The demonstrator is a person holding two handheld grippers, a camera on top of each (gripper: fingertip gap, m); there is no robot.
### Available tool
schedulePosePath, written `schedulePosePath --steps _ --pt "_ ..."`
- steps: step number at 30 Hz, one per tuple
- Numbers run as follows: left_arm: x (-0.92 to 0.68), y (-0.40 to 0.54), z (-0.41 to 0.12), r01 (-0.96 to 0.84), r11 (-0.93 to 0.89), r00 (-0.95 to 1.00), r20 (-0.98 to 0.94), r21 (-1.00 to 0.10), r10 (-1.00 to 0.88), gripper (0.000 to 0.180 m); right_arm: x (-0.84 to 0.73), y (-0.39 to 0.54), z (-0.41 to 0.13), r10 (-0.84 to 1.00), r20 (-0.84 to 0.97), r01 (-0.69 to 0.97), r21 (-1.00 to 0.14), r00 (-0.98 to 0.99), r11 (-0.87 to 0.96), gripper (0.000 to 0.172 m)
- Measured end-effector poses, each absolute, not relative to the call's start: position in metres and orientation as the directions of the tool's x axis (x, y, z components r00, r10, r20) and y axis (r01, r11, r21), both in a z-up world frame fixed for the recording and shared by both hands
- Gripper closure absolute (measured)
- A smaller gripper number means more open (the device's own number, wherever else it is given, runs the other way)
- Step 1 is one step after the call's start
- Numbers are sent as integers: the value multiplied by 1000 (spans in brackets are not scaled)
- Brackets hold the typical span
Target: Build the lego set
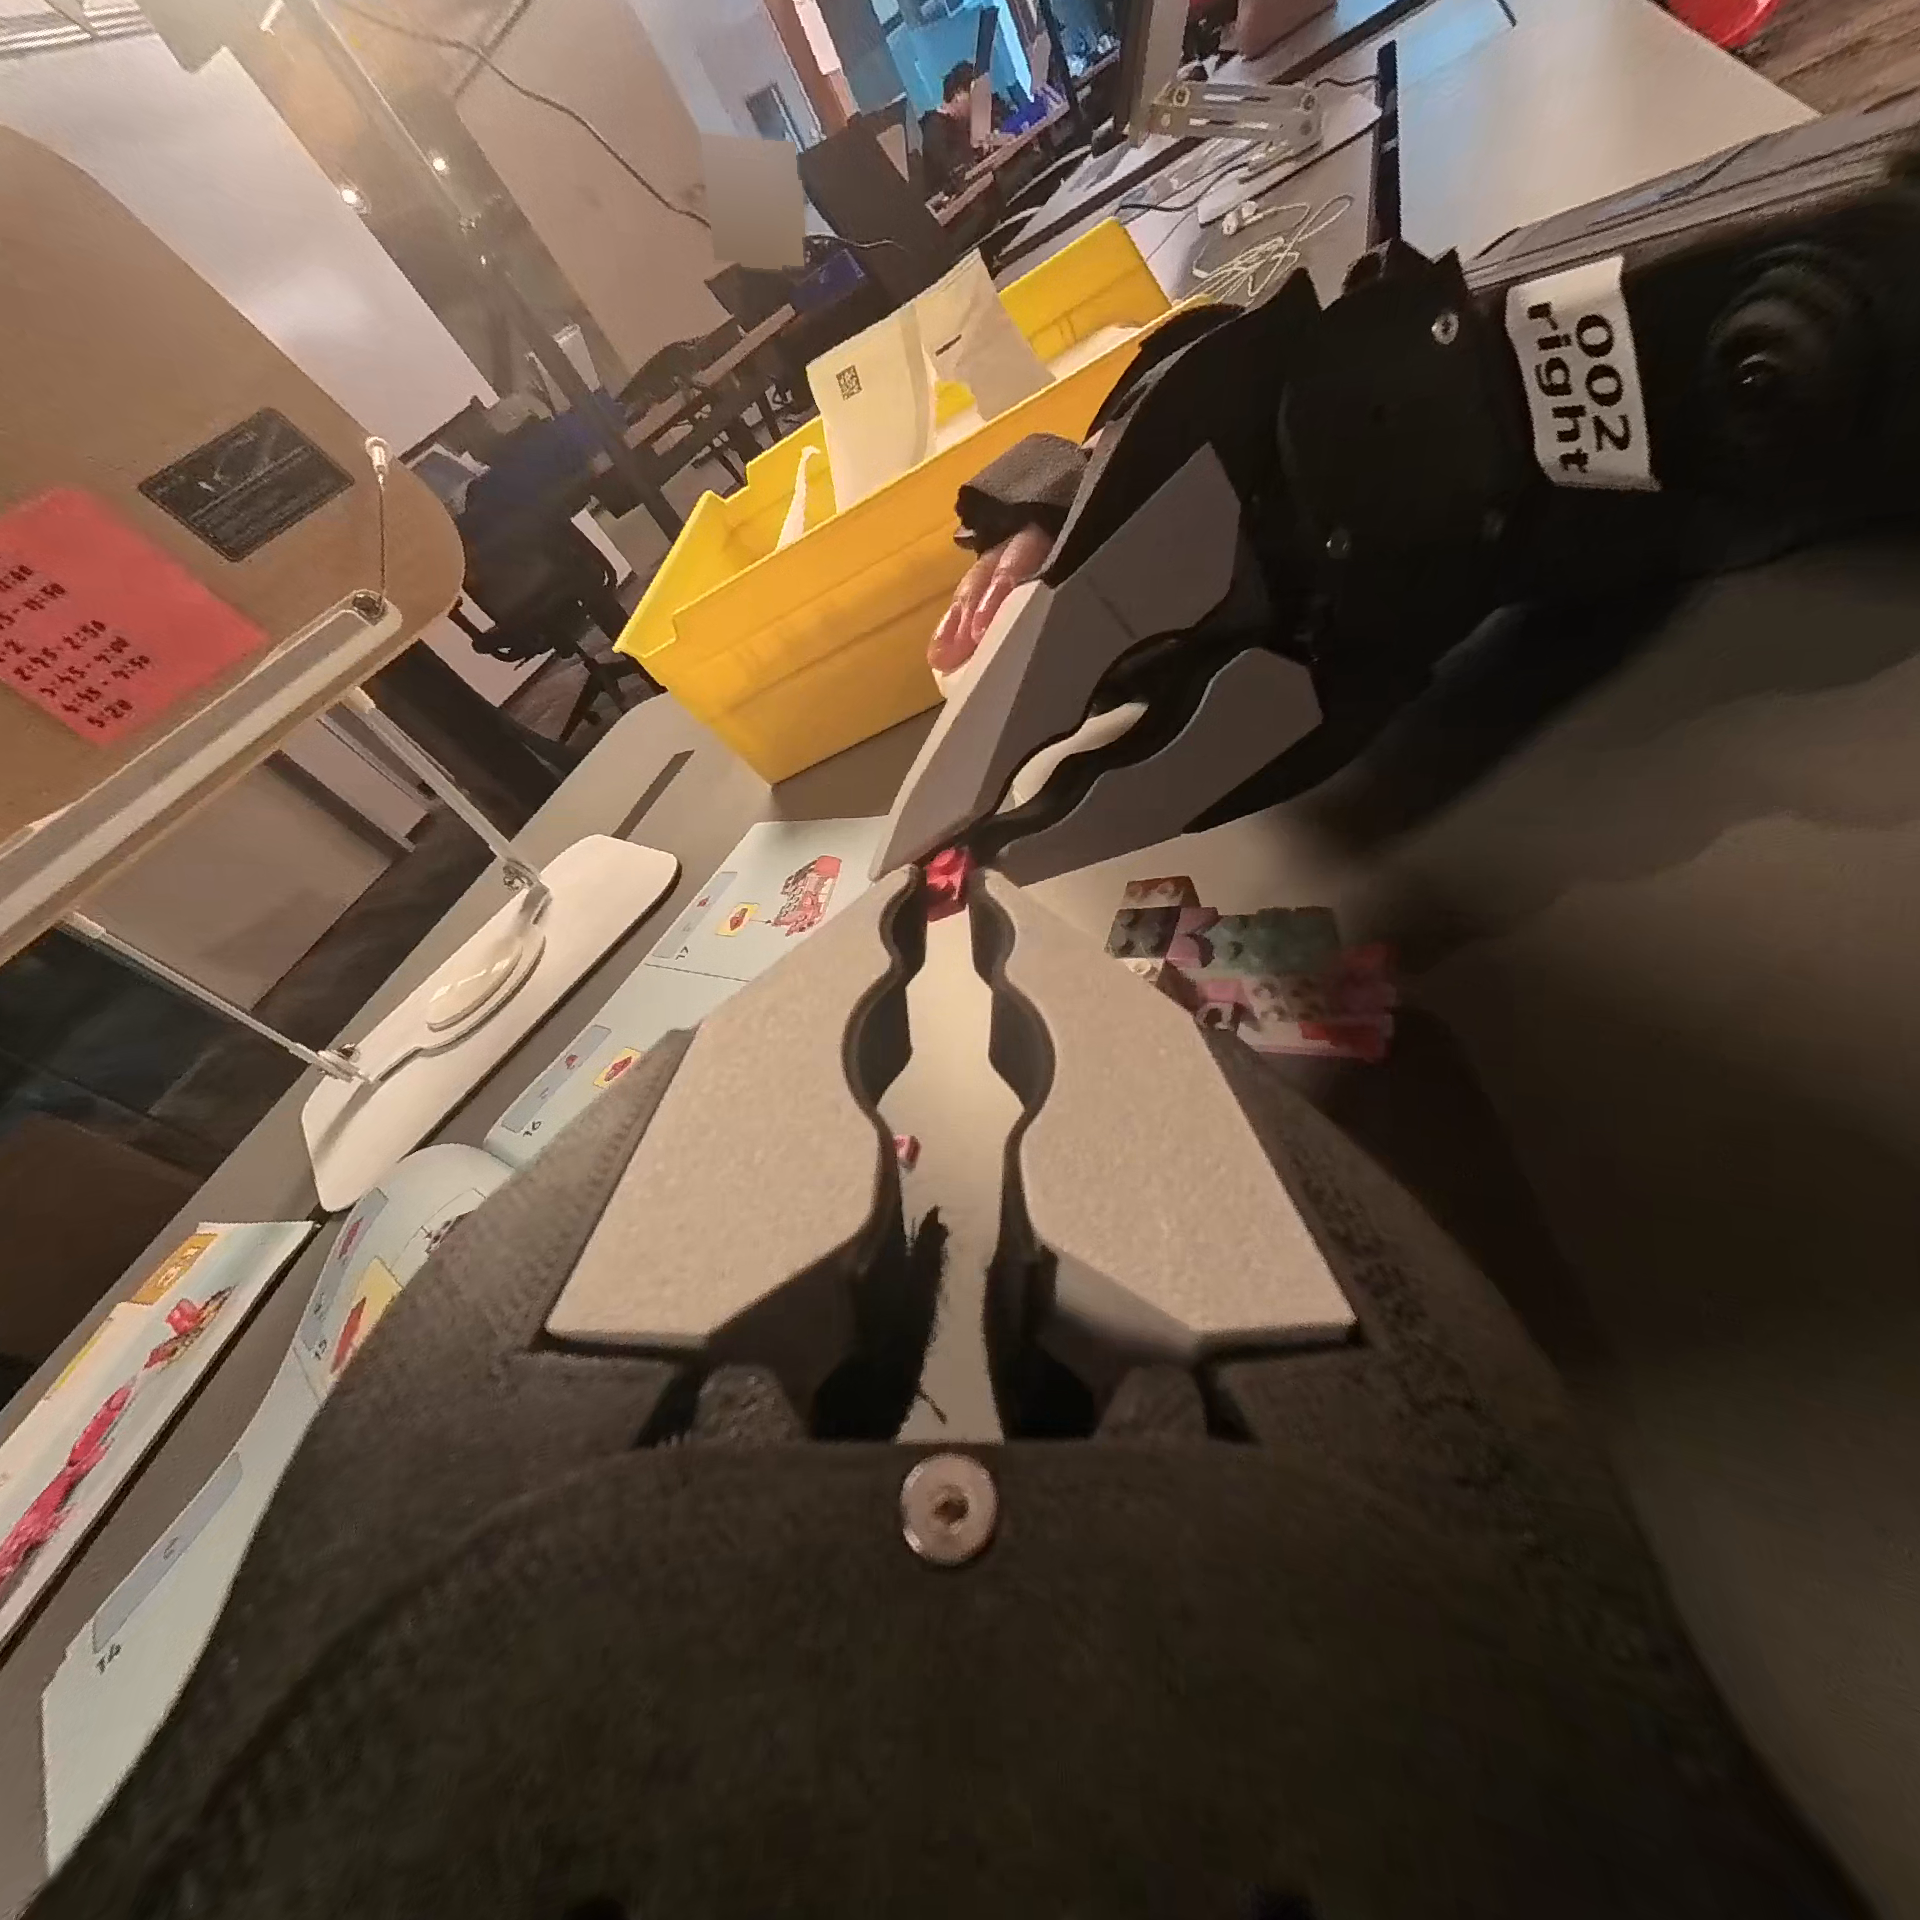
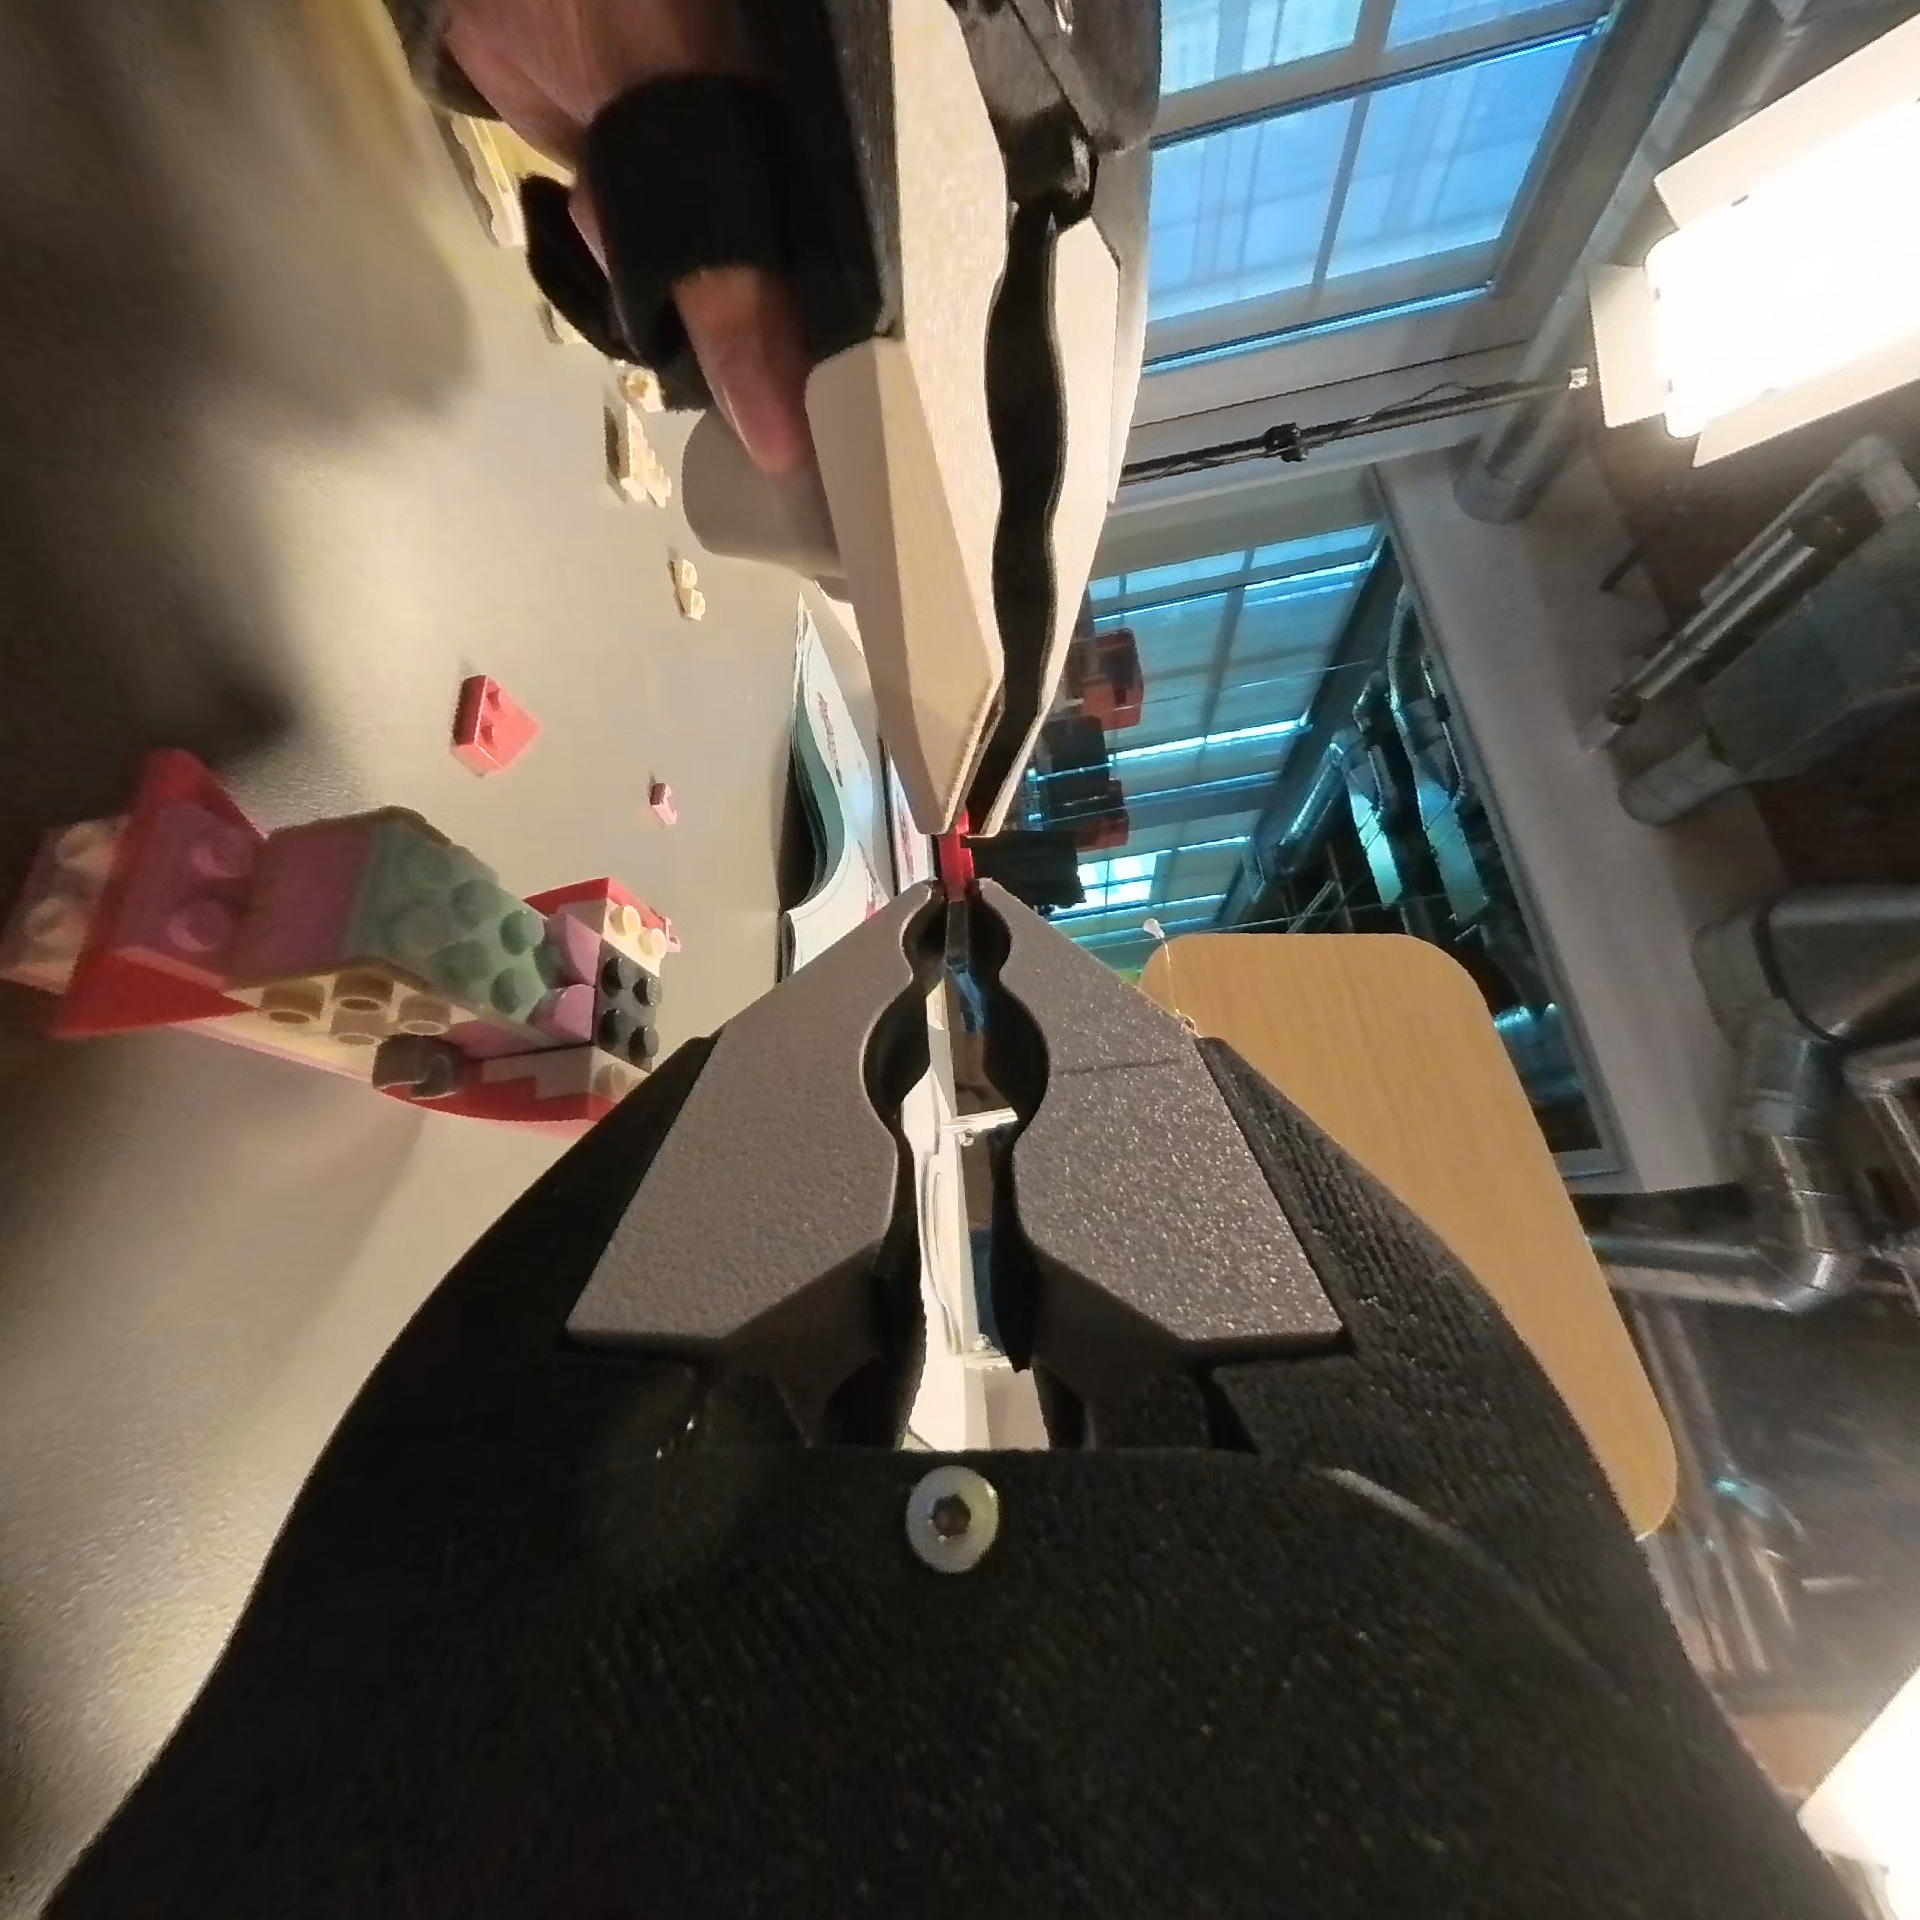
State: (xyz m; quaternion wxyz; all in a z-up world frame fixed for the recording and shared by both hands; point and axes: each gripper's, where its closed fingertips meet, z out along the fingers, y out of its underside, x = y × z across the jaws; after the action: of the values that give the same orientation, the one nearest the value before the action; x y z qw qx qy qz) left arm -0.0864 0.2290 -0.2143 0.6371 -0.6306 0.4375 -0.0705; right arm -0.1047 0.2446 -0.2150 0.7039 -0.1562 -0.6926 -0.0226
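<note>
A white label point(image 1: 1579, 390) with print sits on my right gripper point(image 1: 961, 847), upper right. At left, a red card point(image 1: 114, 613) and a dark plate point(image 1: 249, 483) carry lettering. The booklet point(image 1: 748, 914) shows step numbers.

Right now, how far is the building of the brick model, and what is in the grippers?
Done: a partly built brick model stands on the grey table. In hand: one small red piece sits between the tips of the left gripper and right gripper, both pinching it. Left: a loose red brick and a tiny pink piece lie unused; the instruction booklet lies open.
</note>
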Motion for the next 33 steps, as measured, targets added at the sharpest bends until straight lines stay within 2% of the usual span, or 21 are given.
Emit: schedulePosePath --steps 33 --pt "-87 230 -216 -594 280 552 -635 -755 -541 174 -105 246 -217 197 980 255 -200 38 946 171"
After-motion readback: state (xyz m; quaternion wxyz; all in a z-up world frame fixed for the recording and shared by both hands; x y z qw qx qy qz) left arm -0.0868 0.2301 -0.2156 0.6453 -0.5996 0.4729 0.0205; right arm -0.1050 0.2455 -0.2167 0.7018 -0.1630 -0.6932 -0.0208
